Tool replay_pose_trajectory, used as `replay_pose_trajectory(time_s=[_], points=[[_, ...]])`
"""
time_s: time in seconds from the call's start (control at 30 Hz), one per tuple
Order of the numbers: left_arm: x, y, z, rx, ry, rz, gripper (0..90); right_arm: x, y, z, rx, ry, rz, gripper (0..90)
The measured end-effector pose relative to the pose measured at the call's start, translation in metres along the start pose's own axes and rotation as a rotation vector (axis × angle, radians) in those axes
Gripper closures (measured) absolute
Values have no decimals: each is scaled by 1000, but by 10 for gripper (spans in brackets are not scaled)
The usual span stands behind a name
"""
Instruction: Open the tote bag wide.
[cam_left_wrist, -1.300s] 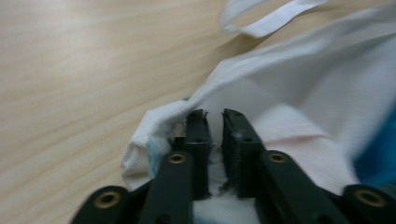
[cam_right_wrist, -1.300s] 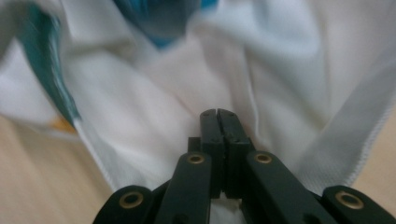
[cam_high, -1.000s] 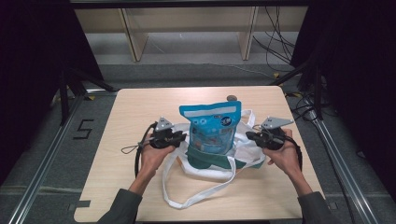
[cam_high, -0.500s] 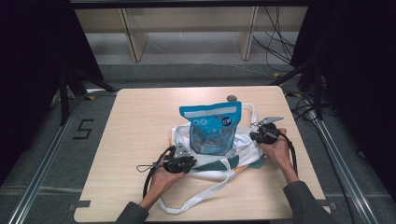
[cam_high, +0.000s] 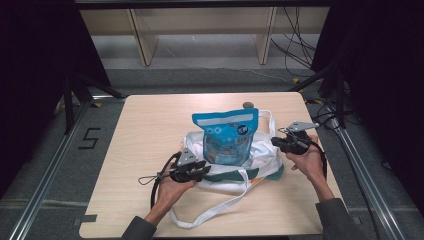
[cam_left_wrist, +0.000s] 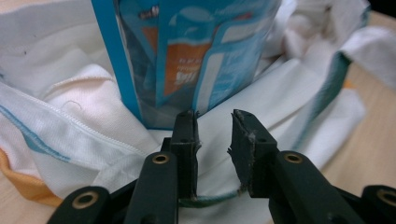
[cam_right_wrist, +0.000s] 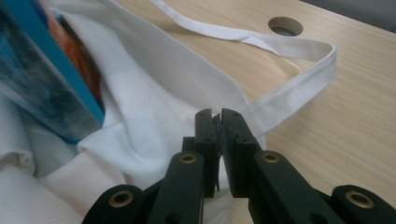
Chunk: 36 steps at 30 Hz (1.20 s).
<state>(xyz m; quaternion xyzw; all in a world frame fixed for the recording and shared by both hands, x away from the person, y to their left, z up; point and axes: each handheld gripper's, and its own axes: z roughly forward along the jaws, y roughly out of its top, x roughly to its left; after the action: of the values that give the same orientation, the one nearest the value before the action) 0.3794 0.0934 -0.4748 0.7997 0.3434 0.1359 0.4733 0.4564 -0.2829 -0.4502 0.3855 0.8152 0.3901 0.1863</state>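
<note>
Blue pouch (cam_high: 227, 137) is standing upright inside the mouth of a white cloth bag (cam_high: 260, 152) lying crumpled at the centre of the worktop (cam_high: 150, 125). Left gripper (cam_high: 192, 170) is sitting at the bag's near-left edge w/ jaws parted, straddling a green-trimmed hem; in the left gripper view nothing is yet clamped, the pouch's base rising just beyond the tips. Right gripper (cam_high: 280, 142) is at the bag's right rim, jaws clenched on a fold of white cloth where the strap (cam_right_wrist: 299, 60) joins the bag, as the right gripper view shows. Risk 1: the pouch, tall and narrow-based, is probably tipping easily if either side of the cloth is being pulled unevenly, since just one side is held. Risk 2: the left jaws, if closing now, may be catching the thin trim alone or the pouch's corner instead of the bag wall. Risk 3: the long loose strap (cam_high: 210, 212) trailing toward the near edge, close to the left forearm, could be snagging on hand or cable (cam_high: 150, 179). Round hole (cam_right_wrist: 285, 25) in the worktop lies beyond the bag, near the far strap; shelving (cam_high: 200, 30) stands well apart behind.
</note>
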Motion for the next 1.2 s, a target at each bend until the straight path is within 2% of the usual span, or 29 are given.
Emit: replay_pose_trajectory(time_s=[0.17,0.23,0.3,0.37,0.47,0.57,0.6,0.67,0.77,0.83,0.87,0.97,1.03,1.1,1.2], points=[[1,2,-15,-25,-12,-19,683,5,0,-9,-11,17,-11,853],[3,1,-20,-25,-15,-1,678,9,0,-13,-24,17,-5,849],[4,-1,-23,-29,-7,-5,676,11,0,-14,-34,27,-18,846],[6,-3,-27,-22,-9,-17,671,15,0,-18,-24,43,5,841],[9,-5,-32,-29,-11,-31,664,16,0,-19,-46,33,-22,835],[11,-6,-35,-36,-7,-37,661,22,-1,-21,-38,46,4,829],[11,-7,-35,-47,-7,-43,659,20,-1,-22,-46,42,-25,828],[12,-7,-37,-42,0,-44,655,23,-2,-23,-43,48,-13,826],[13,-7,-39,-42,3,-41,645,25,-2,-25,-40,51,-30,821],[15,-8,-39,-59,-4,-47,630,28,-4,-25,-40,51,-15,812],[15,-8,-40,-57,-3,-47,622,27,-4,-25,-46,51,-29,807],[18,-9,-42,-60,25,-54,569,28,-6,-25,-43,53,-20,781],[20,-10,-43,-62,28,-58,535,28,-7,-26,-38,61,-19,752],[21,-11,-44,-61,40,-82,497,30,-8,-26,-39,57,-17,713],[23,-13,-46,-62,48,-89,460,33,-9,-27,-32,48,-13,640]])
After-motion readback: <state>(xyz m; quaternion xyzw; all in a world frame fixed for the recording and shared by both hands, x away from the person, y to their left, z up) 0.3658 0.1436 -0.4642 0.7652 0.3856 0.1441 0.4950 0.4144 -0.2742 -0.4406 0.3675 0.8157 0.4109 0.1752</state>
